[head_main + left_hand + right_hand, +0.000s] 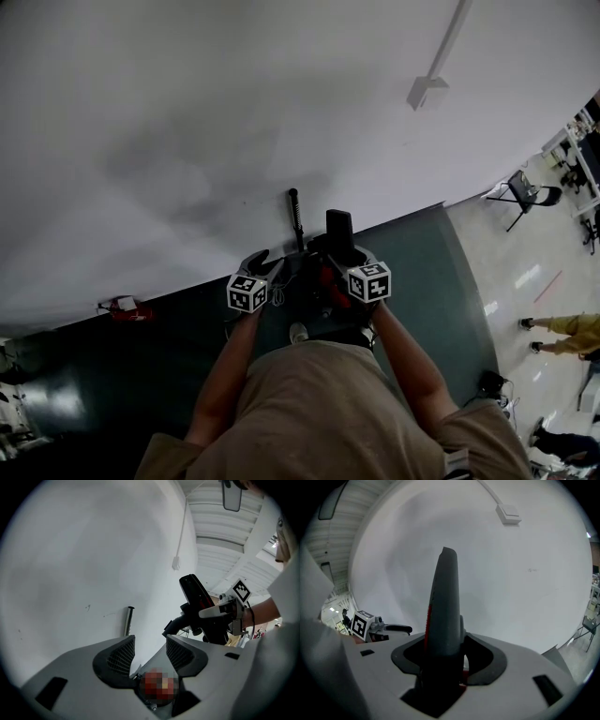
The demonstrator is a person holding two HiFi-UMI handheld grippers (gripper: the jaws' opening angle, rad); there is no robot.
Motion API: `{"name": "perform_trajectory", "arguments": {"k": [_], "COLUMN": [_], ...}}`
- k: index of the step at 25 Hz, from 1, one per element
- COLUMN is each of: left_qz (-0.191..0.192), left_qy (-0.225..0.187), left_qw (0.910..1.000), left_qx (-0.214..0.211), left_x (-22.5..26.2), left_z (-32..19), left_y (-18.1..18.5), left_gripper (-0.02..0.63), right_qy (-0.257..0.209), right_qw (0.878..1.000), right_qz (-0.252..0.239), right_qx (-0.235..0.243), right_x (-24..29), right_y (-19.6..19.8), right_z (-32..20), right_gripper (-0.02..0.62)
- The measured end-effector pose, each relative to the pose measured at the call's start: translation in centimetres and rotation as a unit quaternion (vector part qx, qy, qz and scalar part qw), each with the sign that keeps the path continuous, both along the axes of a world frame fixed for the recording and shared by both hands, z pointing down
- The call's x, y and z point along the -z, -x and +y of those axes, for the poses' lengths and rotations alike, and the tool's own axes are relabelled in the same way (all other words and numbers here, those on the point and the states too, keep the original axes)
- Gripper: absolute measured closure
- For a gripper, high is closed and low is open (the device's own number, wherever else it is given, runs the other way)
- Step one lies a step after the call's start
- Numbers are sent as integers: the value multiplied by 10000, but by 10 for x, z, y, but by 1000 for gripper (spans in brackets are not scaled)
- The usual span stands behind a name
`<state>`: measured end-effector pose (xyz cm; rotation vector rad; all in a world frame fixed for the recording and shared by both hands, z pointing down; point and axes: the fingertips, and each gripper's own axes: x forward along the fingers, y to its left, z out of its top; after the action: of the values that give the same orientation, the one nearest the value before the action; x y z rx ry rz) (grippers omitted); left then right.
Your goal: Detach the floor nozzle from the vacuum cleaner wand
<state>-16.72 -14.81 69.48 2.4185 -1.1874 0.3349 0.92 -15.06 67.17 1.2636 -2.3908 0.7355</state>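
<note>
Space behind vacuum (339, 234) is closed off by wall (187, 141). Left of vacuum, tube (128, 620) is stood against the wall; gap between tube and vacuum is left clear. Vacuum's top is boxed in by right gripper (449, 651).

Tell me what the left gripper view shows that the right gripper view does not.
Only the left gripper view: the left gripper with open, empty jaws, a slim tube by the wall, and the right gripper seen from the side. Only the right gripper view: the right gripper's jaws closed on the vacuum cleaner body, the left gripper's marker cube, and a folding chair. Both: the vacuum cleaner body, the white wall and its small cable box.
</note>
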Motion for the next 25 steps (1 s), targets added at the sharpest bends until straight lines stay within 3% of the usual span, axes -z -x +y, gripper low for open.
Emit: {"name": "perform_trajectory", "arguments": {"k": [6, 11, 25], "left_qz": [171, 145, 0], "left_qy": [102, 56, 152], "left_qw": [9996, 9999, 9998], "left_qx": [197, 62, -117], "left_x": [-1, 1, -6], "left_z": [-7, -9, -8], "left_y": [7, 4, 5], "left_gripper": [388, 388, 387], "right_qy": [145, 201, 313], "right_qw": [9997, 9992, 9993], "right_qz": [-163, -287, -150], "right_qx": [-97, -202, 169], "right_x": [-6, -6, -13], "right_y": [17, 22, 38], "right_z": [1, -4, -2], "right_gripper": [367, 367, 367]}}
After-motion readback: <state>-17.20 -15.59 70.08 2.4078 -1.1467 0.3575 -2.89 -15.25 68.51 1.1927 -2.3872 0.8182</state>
